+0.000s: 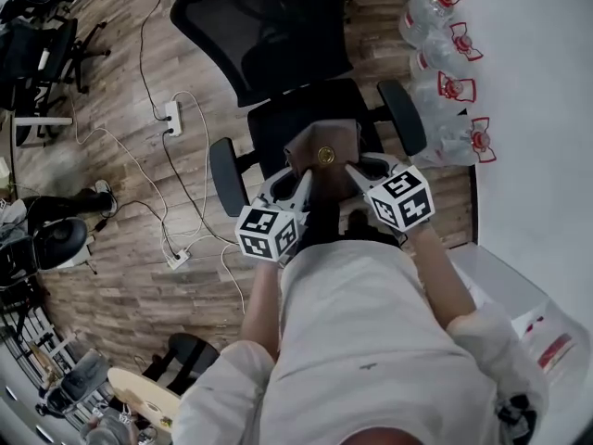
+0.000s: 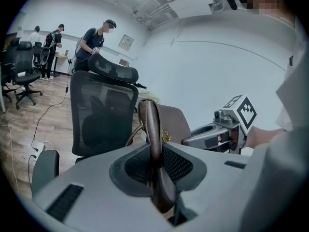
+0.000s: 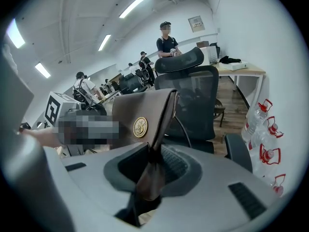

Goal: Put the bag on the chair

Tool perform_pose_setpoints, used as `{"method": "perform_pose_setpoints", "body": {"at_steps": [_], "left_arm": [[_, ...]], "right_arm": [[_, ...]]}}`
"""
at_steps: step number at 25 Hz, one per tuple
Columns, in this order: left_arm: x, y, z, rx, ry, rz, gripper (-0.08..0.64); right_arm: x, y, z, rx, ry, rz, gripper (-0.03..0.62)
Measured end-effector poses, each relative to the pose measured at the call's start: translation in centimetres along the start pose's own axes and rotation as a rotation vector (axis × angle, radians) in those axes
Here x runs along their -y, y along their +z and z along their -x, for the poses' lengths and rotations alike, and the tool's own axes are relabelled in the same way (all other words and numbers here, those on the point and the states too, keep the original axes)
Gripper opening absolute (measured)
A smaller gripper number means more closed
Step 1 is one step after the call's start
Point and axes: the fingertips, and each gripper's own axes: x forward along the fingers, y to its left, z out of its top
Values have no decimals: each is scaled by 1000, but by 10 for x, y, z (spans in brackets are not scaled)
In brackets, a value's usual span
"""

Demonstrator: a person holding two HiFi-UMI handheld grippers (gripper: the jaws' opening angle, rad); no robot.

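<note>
Head view: the brown bag (image 1: 322,146) hangs between the two grippers above the front of the chair (image 1: 269,35) seat; I cannot tell whether it touches the seat. The left gripper (image 1: 298,176) holds the bag's left end and the right gripper (image 1: 357,172) its right end. The bag's long axis runs side to side, from one gripper to the other, with the gold emblem (image 1: 324,155) facing up. Both forearms reach forward from the body and angle in toward the bag, grippers tilted down.

Left gripper view: the jaws are clamped on the bag's (image 2: 153,139) thin leather edge, which rises upright from between them. The right gripper (image 2: 195,140) holds the far end, and the chair (image 2: 101,115) back stands just behind.

Right gripper view: the jaws pinch the bag's (image 3: 140,112) other edge, which leans up and to the right. The emblem (image 3: 140,127) faces the camera, with the chair (image 3: 195,100) beyond.
</note>
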Motion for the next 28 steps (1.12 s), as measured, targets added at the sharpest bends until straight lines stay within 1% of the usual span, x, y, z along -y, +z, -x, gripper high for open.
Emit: {"method": "perform_pose_setpoints", "body": {"at_steps": [8,13,16,21,28], "left_arm": [[-40,19,-22,-28,-31,-4,48],[-61,27,-36,-32,-41,-5,48],[-71,26,-44,-44,-43,2,48],[-85,23,-56,-70,-42,-11,48],[-100,4,-71,-97,-34,7,48]], "right_arm": [[15,25,-35,-24,-33,-28,80],[27,37,-56,-36,-50,-35,81],[33,38,-66,-54,-55,-40,81],[42,34,-85,-81,-44,-43,83],[54,24,-105,-113,-47,-17,83]]}}
